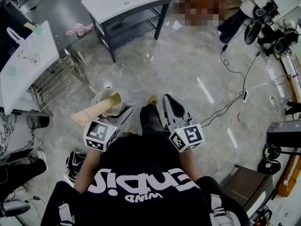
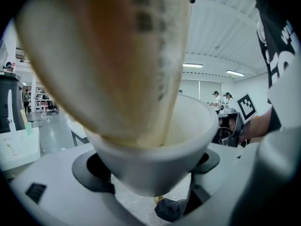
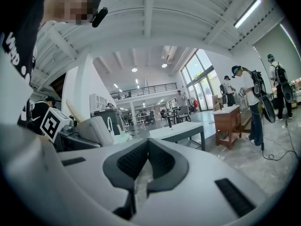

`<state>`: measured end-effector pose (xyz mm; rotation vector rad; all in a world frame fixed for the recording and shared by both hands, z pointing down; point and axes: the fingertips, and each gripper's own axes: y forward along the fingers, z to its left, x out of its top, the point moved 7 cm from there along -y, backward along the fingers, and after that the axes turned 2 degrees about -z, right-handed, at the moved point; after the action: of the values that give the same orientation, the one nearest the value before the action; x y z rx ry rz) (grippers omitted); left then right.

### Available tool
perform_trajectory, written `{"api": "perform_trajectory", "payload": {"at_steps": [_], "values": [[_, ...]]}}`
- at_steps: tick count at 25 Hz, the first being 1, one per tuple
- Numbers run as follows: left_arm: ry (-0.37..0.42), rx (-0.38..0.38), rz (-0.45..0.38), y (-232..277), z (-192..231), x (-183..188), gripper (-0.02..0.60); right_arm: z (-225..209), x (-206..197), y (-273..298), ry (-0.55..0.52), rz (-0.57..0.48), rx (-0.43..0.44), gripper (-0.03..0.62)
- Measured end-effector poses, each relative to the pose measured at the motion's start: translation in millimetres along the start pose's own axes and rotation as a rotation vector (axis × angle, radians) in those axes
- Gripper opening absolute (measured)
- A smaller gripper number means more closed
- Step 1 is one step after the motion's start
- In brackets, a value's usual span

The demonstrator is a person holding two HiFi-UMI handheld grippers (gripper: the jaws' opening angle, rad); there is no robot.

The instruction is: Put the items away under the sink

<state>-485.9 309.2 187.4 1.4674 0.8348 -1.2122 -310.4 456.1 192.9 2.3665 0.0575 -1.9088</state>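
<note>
My left gripper (image 1: 116, 113) is shut on a white cup (image 1: 109, 101) that holds a long tan roll (image 1: 94, 111) slanting out to the left. In the left gripper view the cup (image 2: 155, 145) fills the space between the jaws of the left gripper (image 2: 153, 171), and the tan roll (image 2: 108, 55) looms blurred above it. My right gripper (image 1: 172, 105) is shut and empty, held beside the left one over the floor; its view shows the right gripper (image 3: 146, 147) with pads pressed together. The white-topped sink stand (image 1: 127, 4) with a dark shelf below is far ahead.
A wire rack (image 1: 56, 81) and a white bag (image 1: 23, 60) stand at the left. Cables (image 1: 235, 98) trail over the marble floor on the right. A wooden cabinet (image 1: 244, 185) sits at the lower right. A pink item (image 1: 79, 30) lies left of the stand.
</note>
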Motion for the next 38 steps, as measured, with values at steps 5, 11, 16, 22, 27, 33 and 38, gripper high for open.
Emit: {"api": "perform_trajectory", "payload": {"at_steps": [5, 11, 16, 22, 27, 33, 38], "values": [[-0.003, -0.009, 0.007, 19.1, 8.5, -3.3, 0.474, -12.4, -3.1, 12.3, 0.009, 0.001, -0.016, 0.018], [-0.011, -0.015, 0.006, 55.6, 25.7, 2.8, 0.474, -39.1, -2.4, 37.8, 0.017, 0.005, -0.021, 0.018], [-0.006, -0.017, 0.006, 86.8, 41.7, 8.4, 0.474, -63.0, 0.1, 64.3, 0.016, 0.009, -0.020, 0.018], [0.003, -0.027, 0.021, 124.2, 70.9, 22.3, 0.474, -91.9, 12.3, 106.9, 0.019, 0.015, -0.021, 0.018], [0.006, -0.025, 0.025, 158.8, 88.6, 36.9, 0.474, -118.9, 24.0, 134.7, 0.024, 0.020, -0.013, 0.018], [0.003, -0.025, 0.023, 206.7, 98.4, 59.2, 0.474, -160.3, 43.1, 162.7, 0.025, 0.021, -0.005, 0.018], [-0.006, -0.018, 0.021, 244.7, 101.9, 74.5, 0.474, -193.9, 55.8, 180.8, 0.015, 0.028, 0.010, 0.018]]}}
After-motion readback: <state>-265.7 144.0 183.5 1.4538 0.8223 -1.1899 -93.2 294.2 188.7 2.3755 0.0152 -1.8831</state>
